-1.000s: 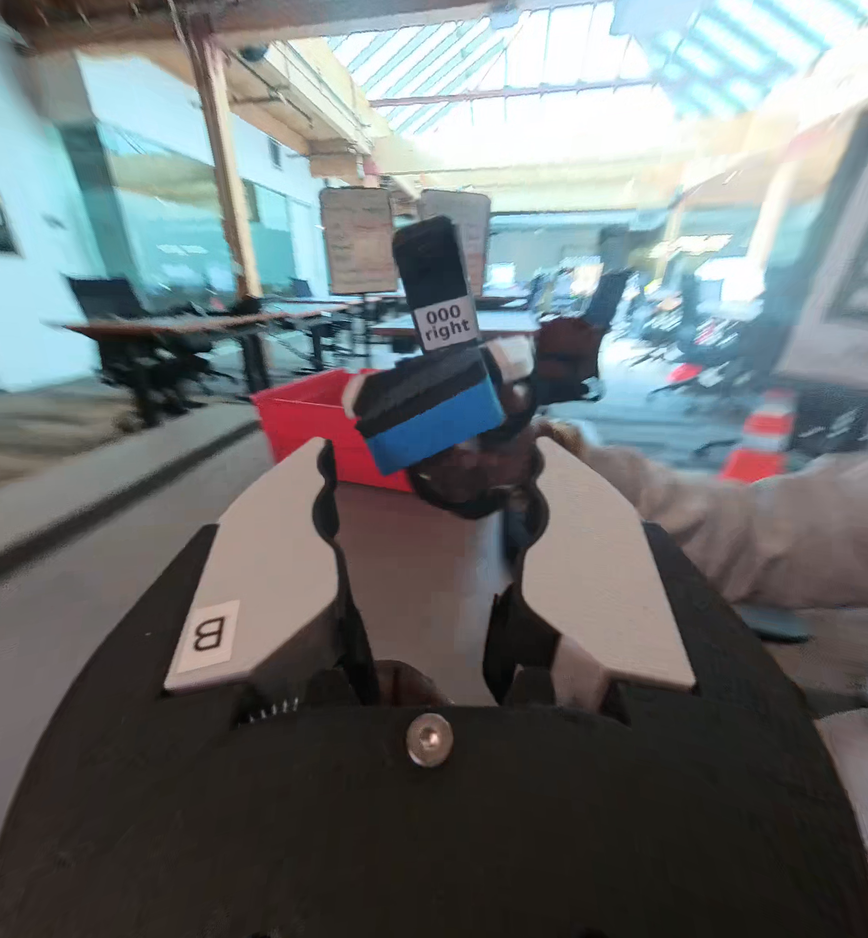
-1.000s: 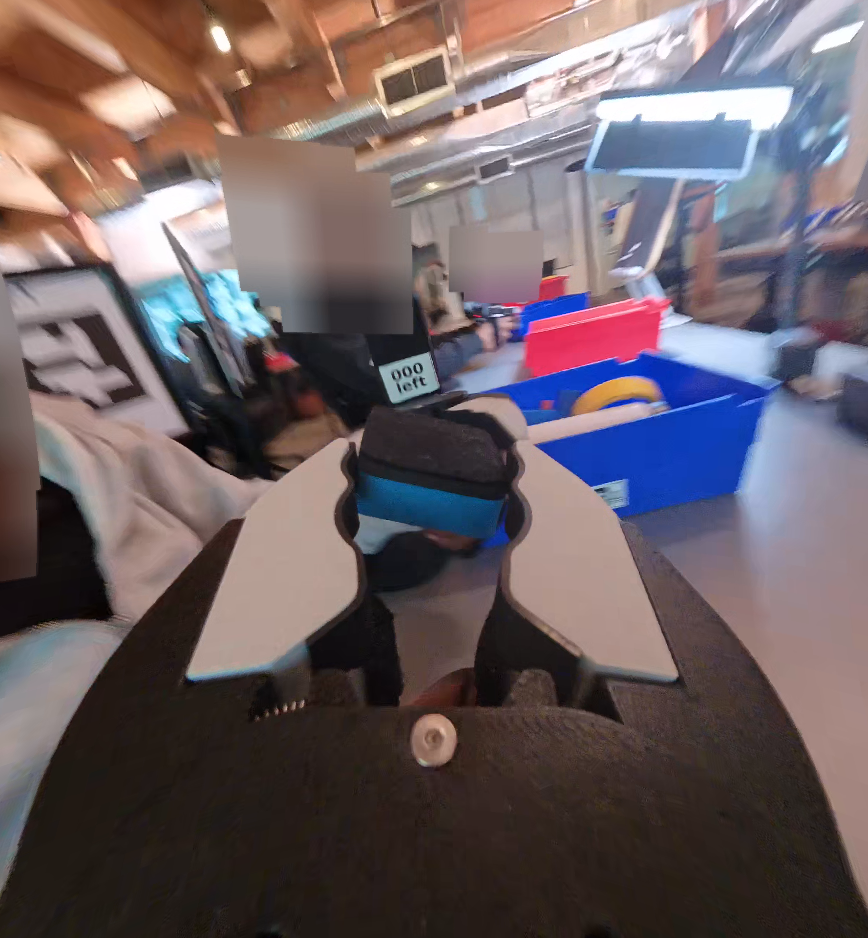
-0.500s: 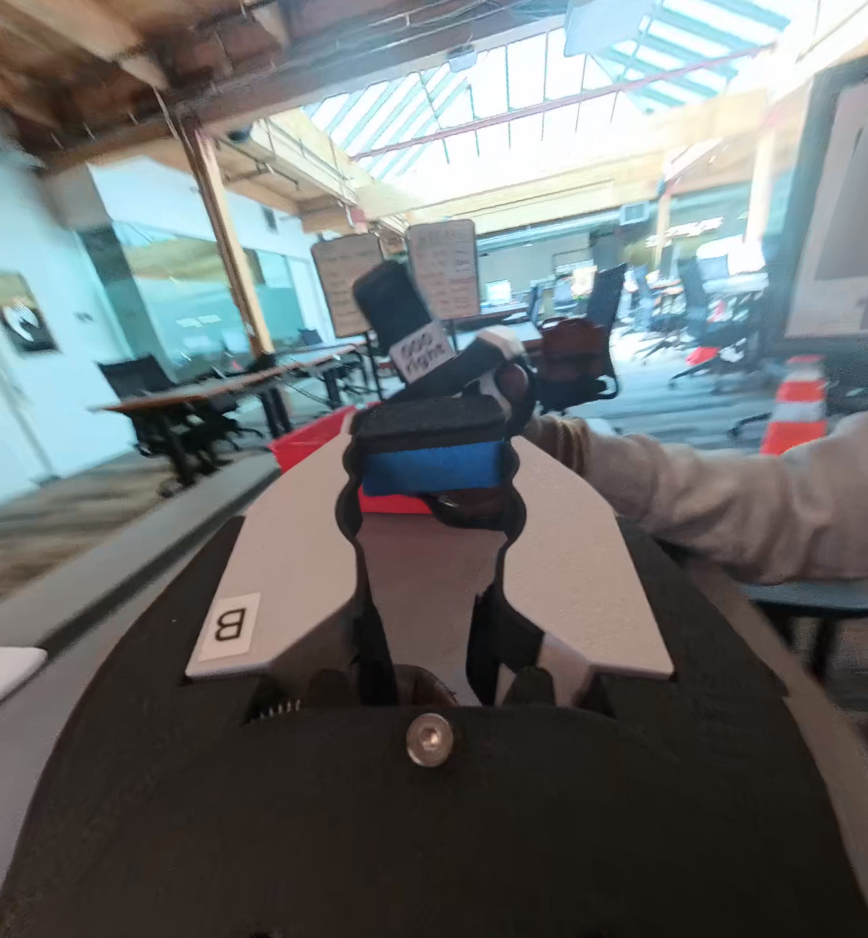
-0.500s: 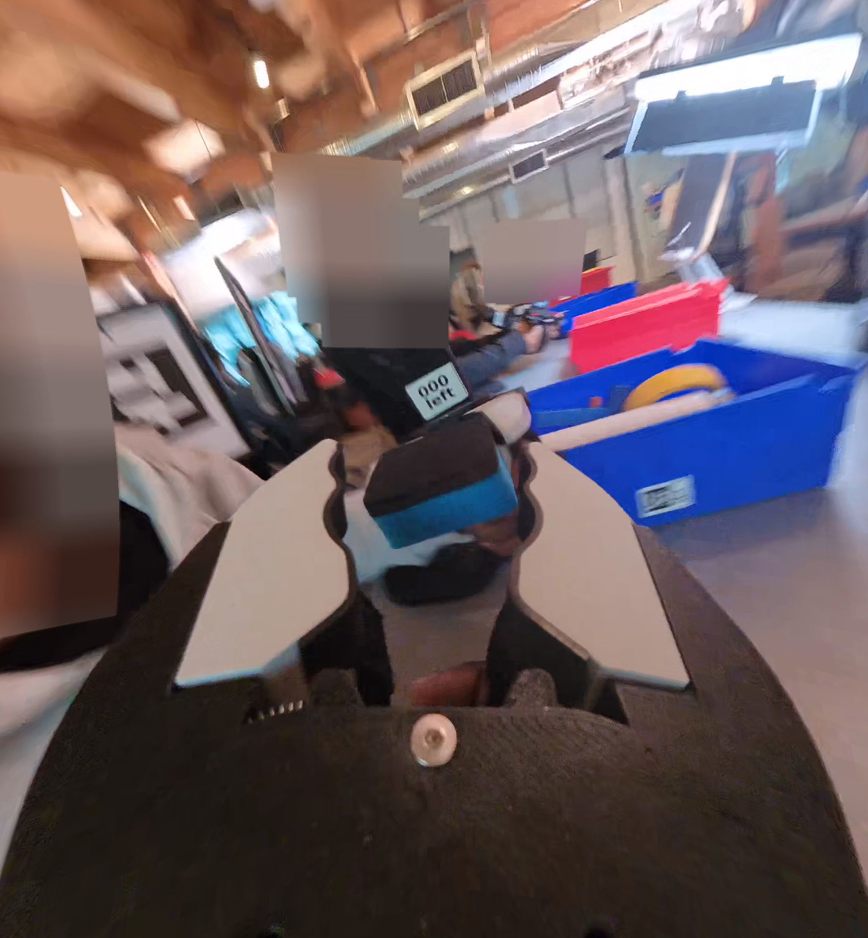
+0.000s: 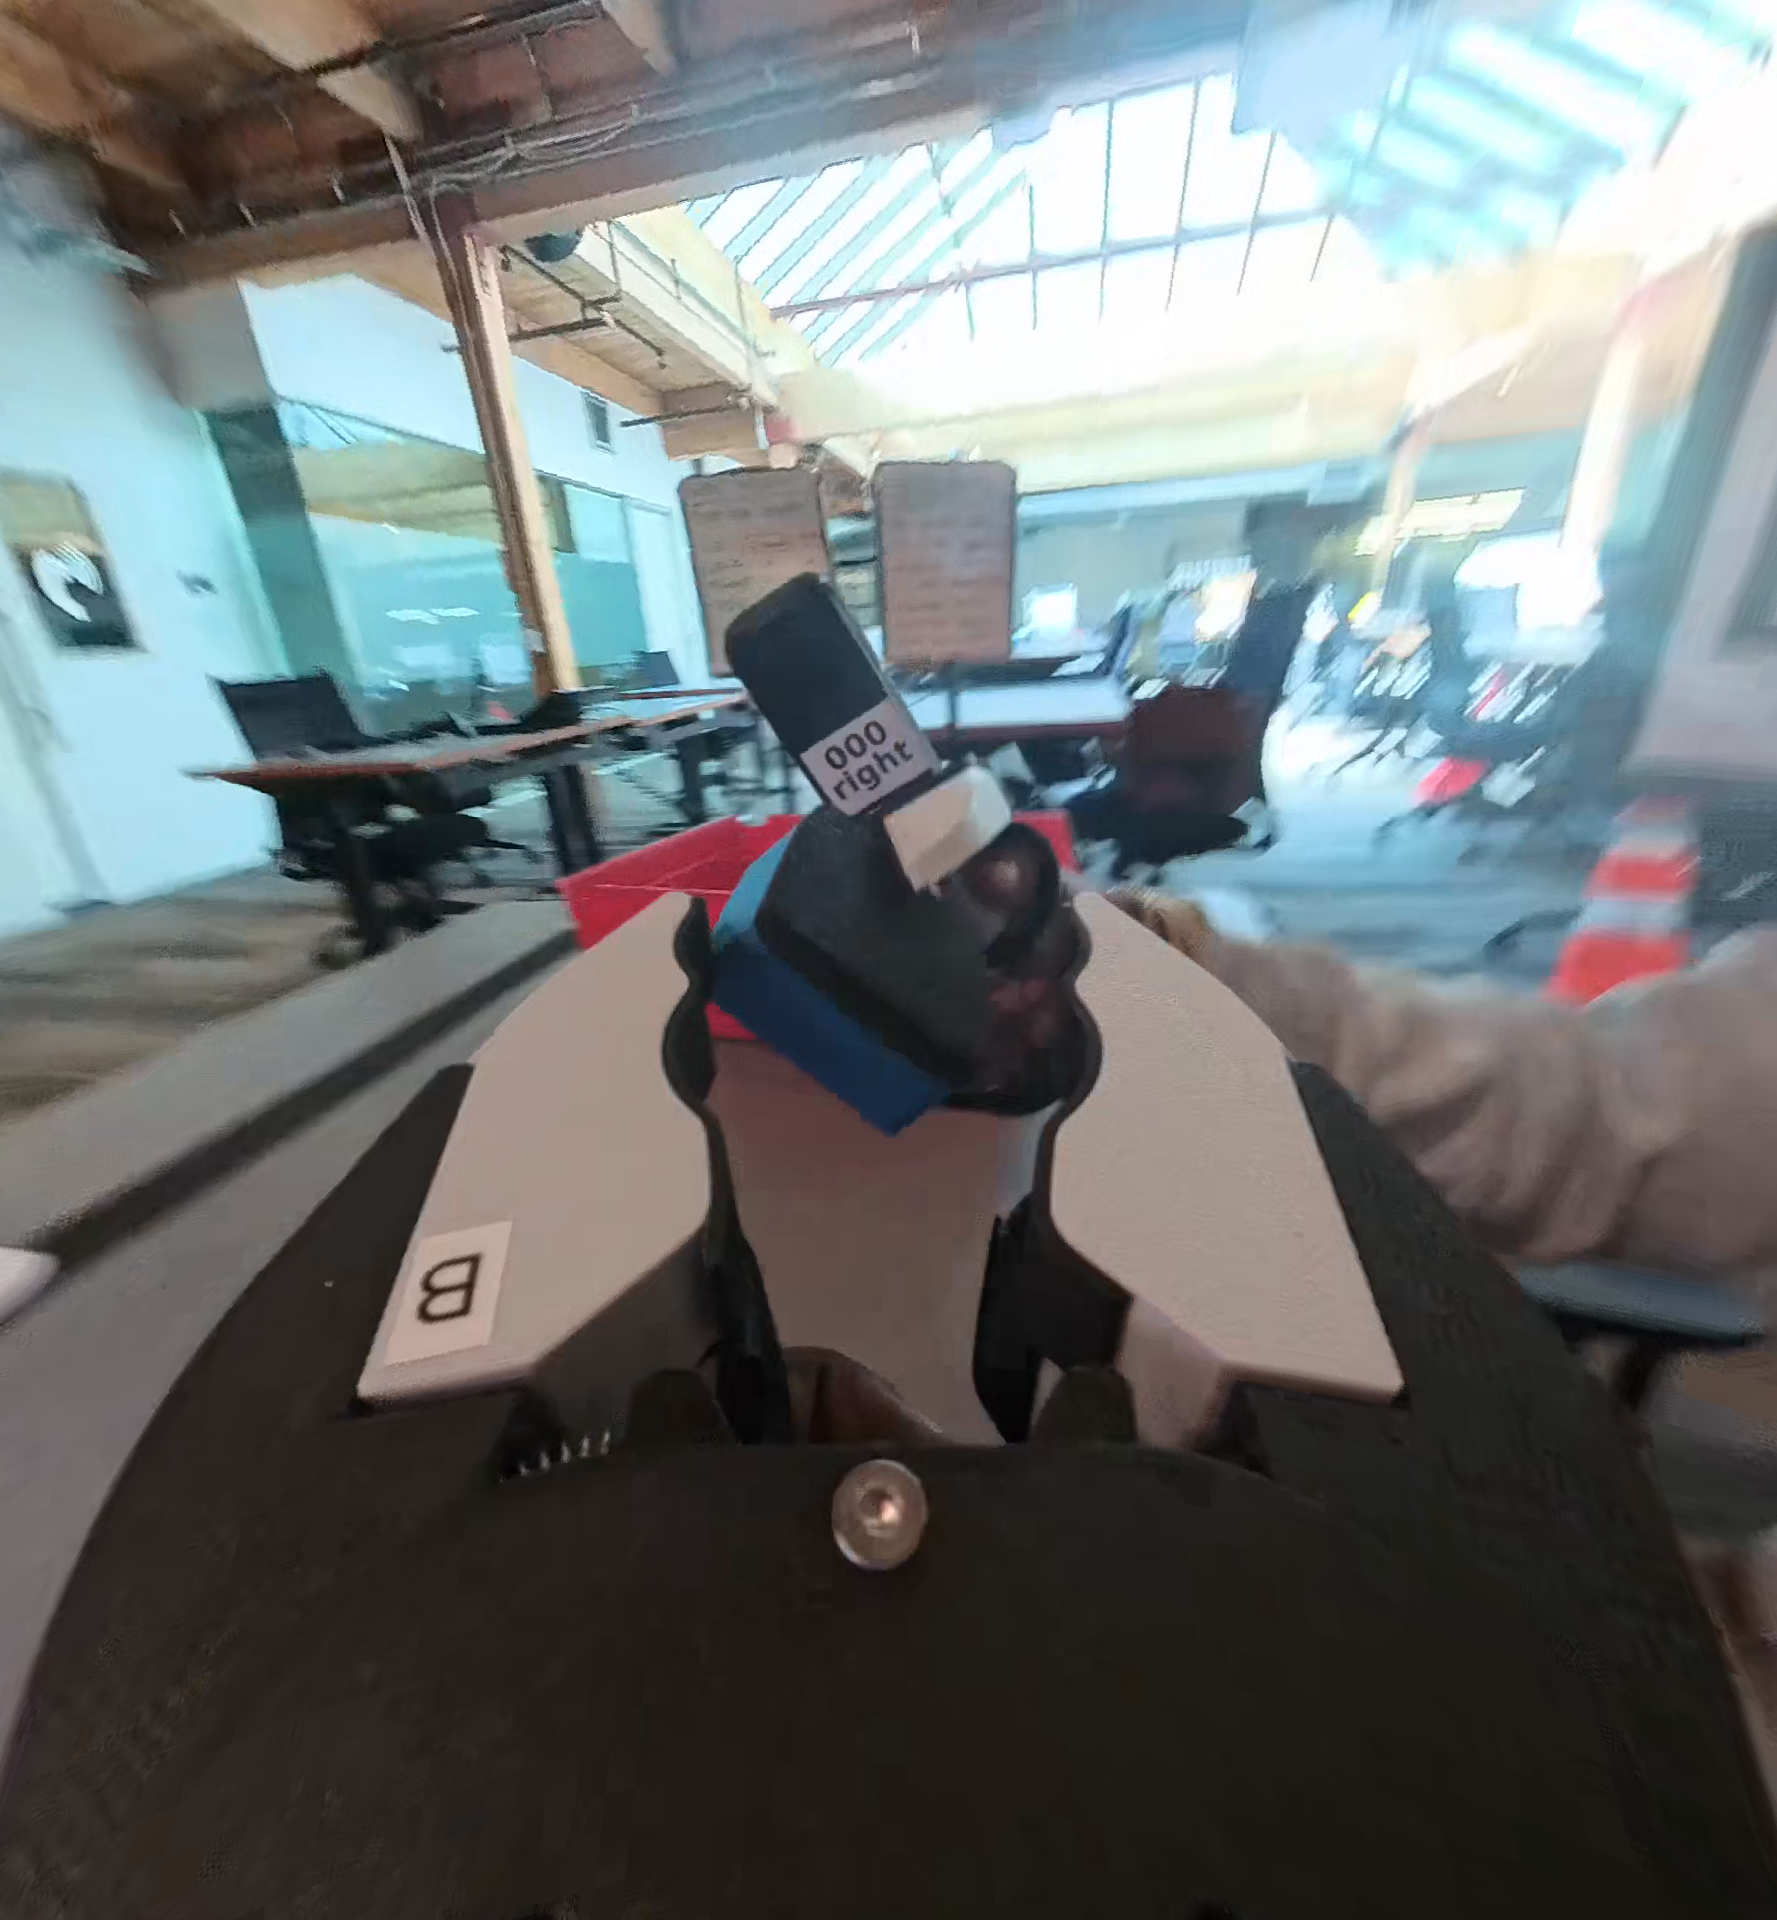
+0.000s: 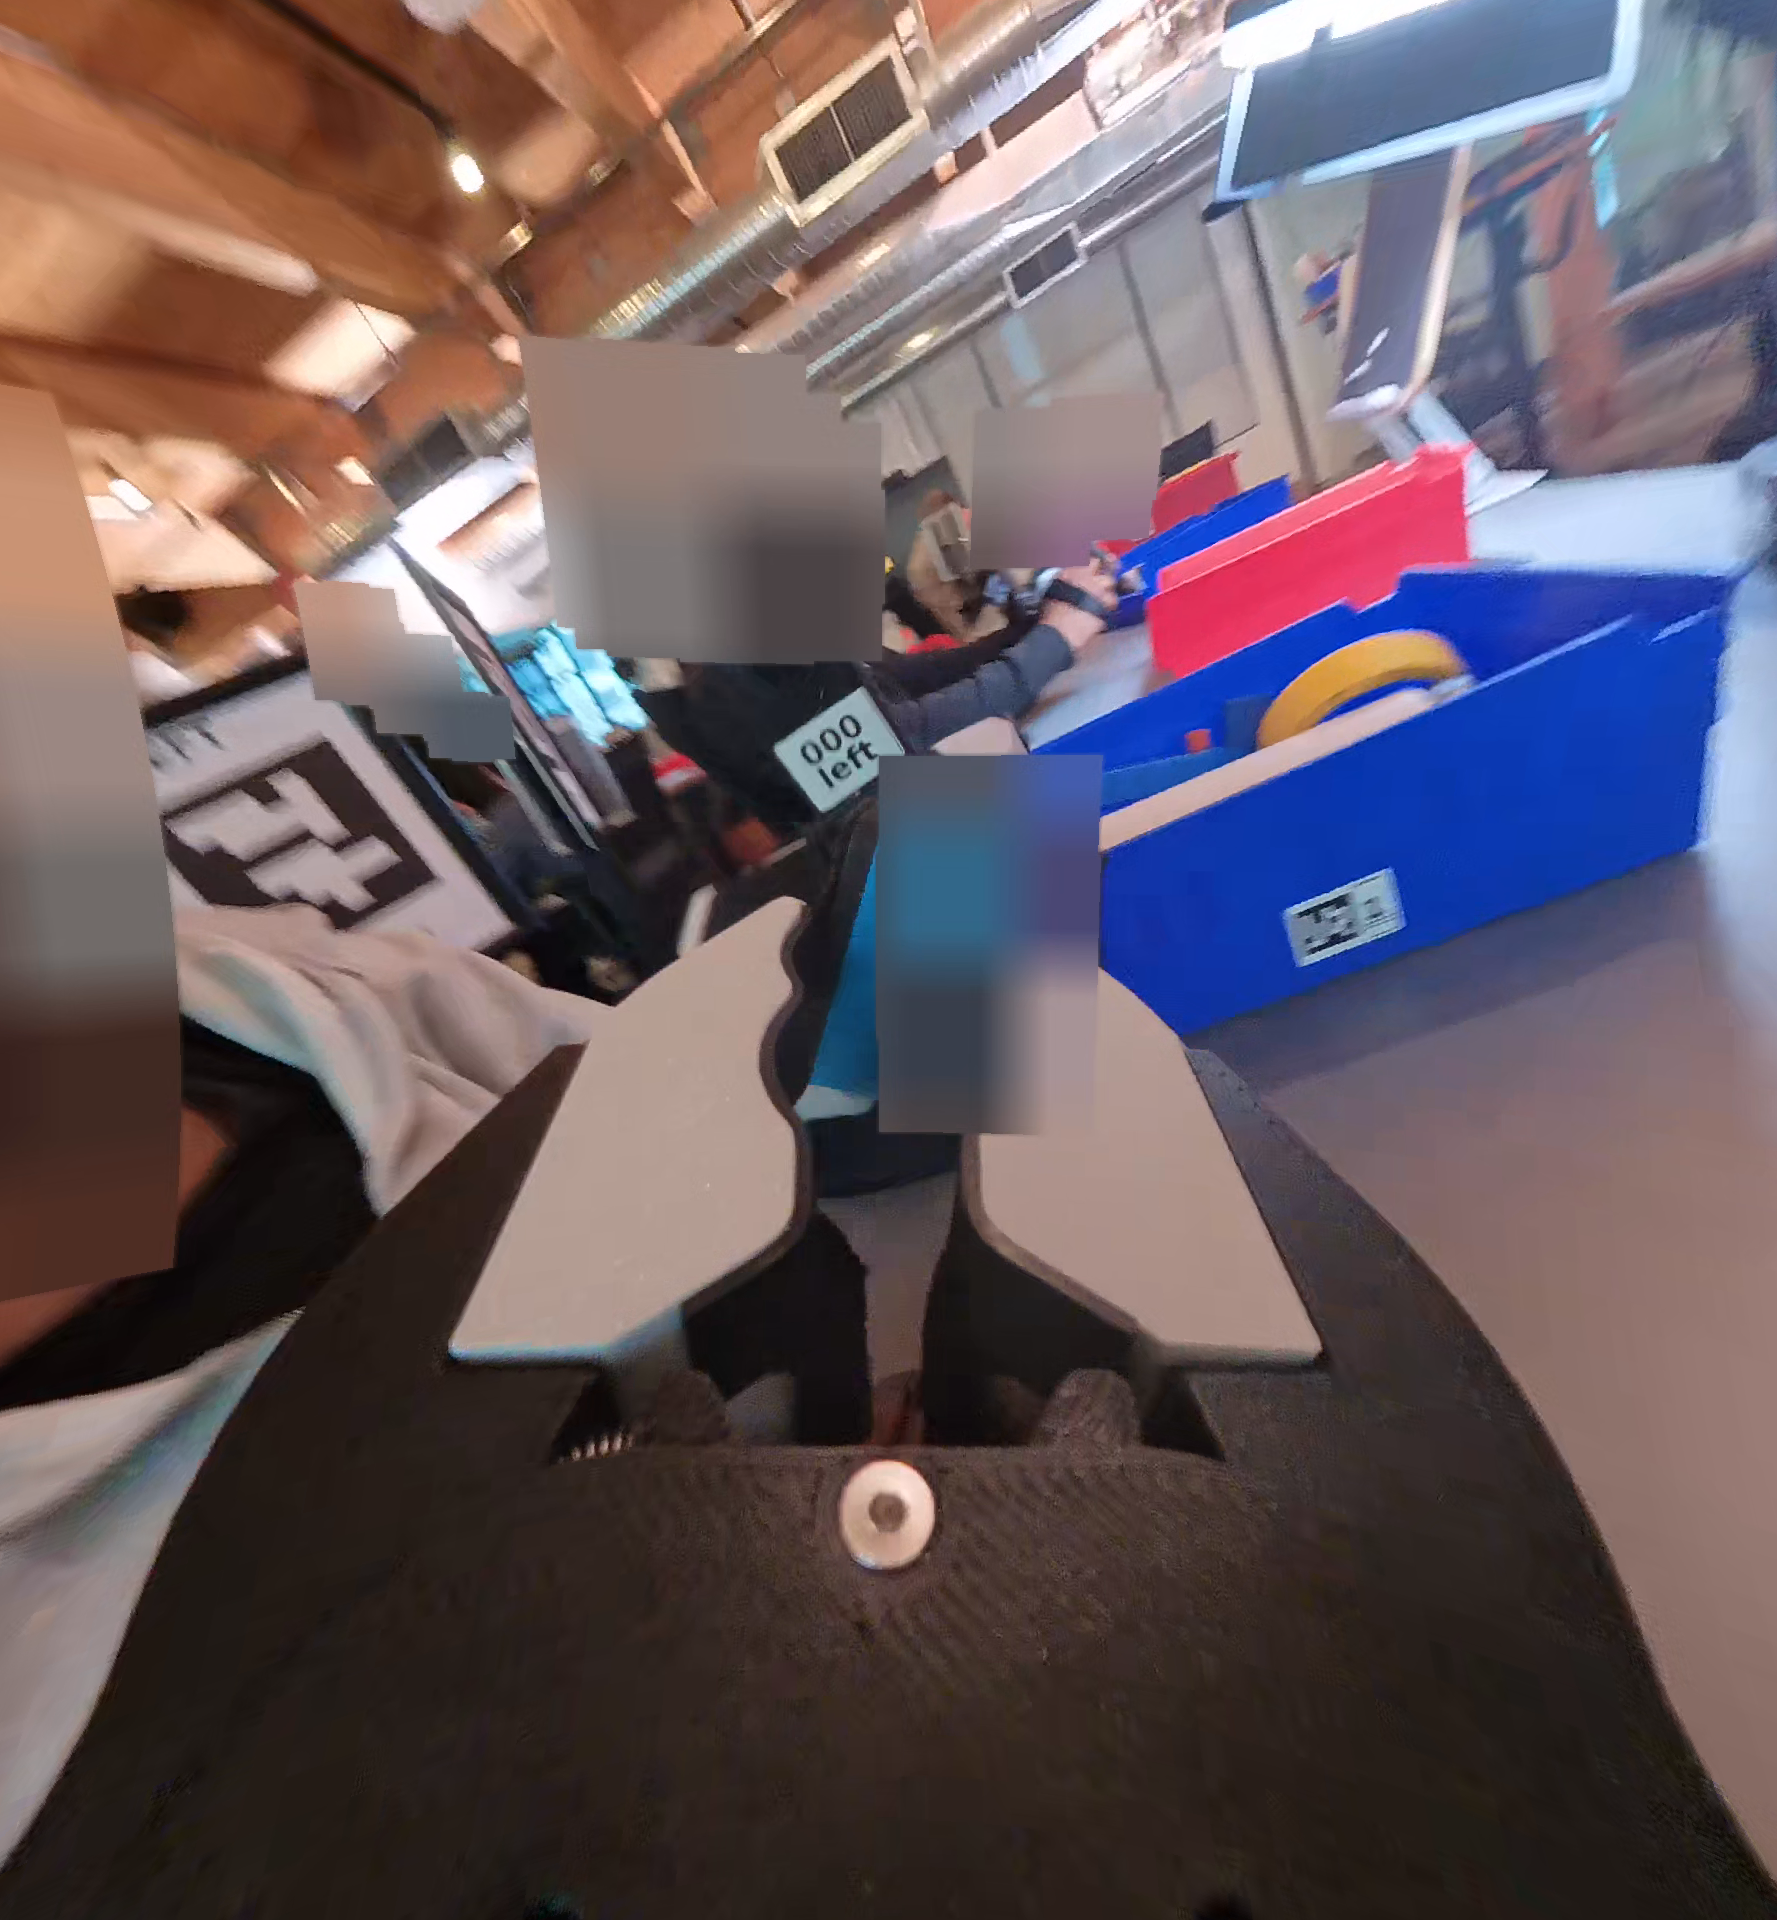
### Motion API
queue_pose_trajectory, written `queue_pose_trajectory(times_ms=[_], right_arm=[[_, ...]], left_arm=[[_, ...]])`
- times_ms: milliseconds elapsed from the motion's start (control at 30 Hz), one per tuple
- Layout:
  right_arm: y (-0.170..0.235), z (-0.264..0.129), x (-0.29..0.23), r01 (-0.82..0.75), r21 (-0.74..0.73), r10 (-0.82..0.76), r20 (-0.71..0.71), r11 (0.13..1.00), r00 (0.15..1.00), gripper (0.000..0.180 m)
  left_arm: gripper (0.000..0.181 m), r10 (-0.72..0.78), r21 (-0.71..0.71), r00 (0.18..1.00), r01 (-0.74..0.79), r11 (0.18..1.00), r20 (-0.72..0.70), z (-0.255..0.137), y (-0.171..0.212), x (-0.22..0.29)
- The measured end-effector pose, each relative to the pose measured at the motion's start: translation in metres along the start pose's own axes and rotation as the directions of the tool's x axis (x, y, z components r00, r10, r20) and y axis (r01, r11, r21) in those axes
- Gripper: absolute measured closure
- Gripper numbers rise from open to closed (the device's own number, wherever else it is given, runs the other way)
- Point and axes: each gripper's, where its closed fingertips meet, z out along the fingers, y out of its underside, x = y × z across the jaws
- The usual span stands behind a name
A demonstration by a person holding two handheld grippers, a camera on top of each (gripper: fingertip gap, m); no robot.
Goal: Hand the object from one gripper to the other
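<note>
A slanted glass skylight (image 5: pixel 1123 208) floods the open office with daylight above exposed brown timber beams (image 5: pixel 271 104). A brown wooden post (image 5: pixel 499 436) stands before pale white walls (image 5: pixel 22 416) and glass partitions (image 5: pixel 427 603). Dark long desks (image 5: pixel 468 748) with black office chairs (image 5: pixel 292 717) stand behind the grey table (image 6: pixel 1590 1143); an orange-and-white traffic cone (image 5: pixel 1632 894) stands at right.

my left gripper (image 5: pixel 889 997) has pale grey fingers (image 5: pixel 593 1122) on a black body, with a white sticker bearing a black mark. between them sits the sponge (image 5: pixel 842 987), black on top over a bright blue layer. my right gripper (image 6: pixel 941 997) shows the same grey fingers (image 6: pixel 676 1122) and black body. beyond it a blue bin (image 6: pixel 1435 831) carries a small black-and-white patterned tag and holds a yellow roll (image 6: pixel 1351 675); a red bin (image 6: pixel 1310 566) stands behind. my sleeve (image 5: pixel 1549 1091) is light grey, and an orange-and-white striped cone (image 5: pixel 1632 904) stands farther off.
</note>
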Motion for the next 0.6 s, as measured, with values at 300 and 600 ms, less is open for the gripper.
queue_pose_trajectory(times_ms=[300,600], right_arm=[[-0.01,0.001,-0.012,0.365,0.004,-0.364,-0.086,0.931,0.928,0.156],[-0.013,0.001,-0.021,0.397,0.045,-0.395,-0.046,0.917,0.917,0.155]], left_arm=[[0.115,-0.234,0.114,0.972,0.232,0.966,0.007,-0.01,-0.016,-0.016],[0.157,-0.176,0.006,0.981,0.177,0.984,-0.086,-0.001,0.001,0.005]])
